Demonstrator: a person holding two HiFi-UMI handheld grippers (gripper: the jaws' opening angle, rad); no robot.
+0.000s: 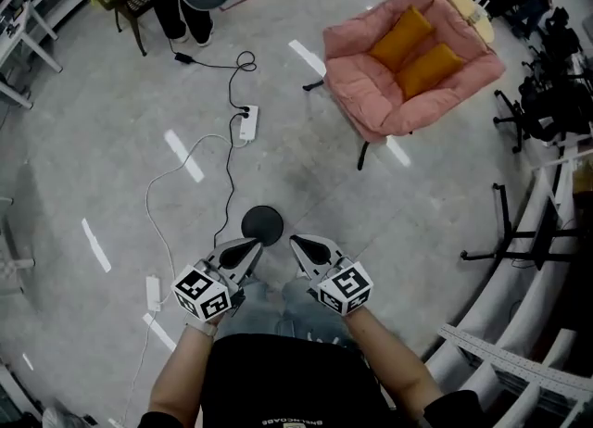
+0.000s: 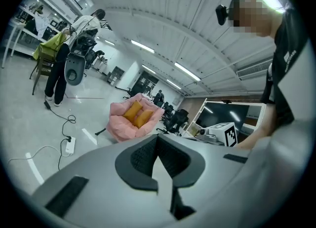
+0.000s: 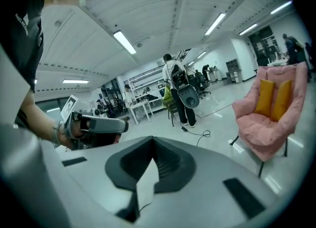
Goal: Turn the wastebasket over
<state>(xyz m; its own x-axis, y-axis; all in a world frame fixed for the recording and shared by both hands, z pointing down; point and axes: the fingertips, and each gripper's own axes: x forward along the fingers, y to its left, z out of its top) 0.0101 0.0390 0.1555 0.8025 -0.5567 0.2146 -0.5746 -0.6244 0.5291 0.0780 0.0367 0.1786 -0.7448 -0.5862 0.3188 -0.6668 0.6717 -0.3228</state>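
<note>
both grippers are held side by side in front of the person's body, above the grey floor (image 1: 93, 157). the left gripper (image 1: 248, 250) has its jaws pressed together with nothing between them, and the right gripper (image 1: 300, 245) is just the same, closed on empty air (each gripper's own view shows the dark pads meeting along one seam). both point roughly level out into the room, their marker cubes close to the person's forearms.

in the head view the wastebasket (image 1: 262, 223) shows as a dark round shape on the floor just ahead of the two tips, between them, seen from straight above. whether its mouth or its base faces up cannot be told. it stands free of both grippers.

well beyond it, to the right, stands a pink armchair (image 1: 408, 74) with two orange cushions (image 1: 417, 51). a white power strip (image 1: 247, 123) lies on the floor between the chair and the wastebasket, with a black cable (image 1: 227, 185) trailing from it. a standing person (image 1: 176, 5) in dark trousers is far off at the upper left
</note>
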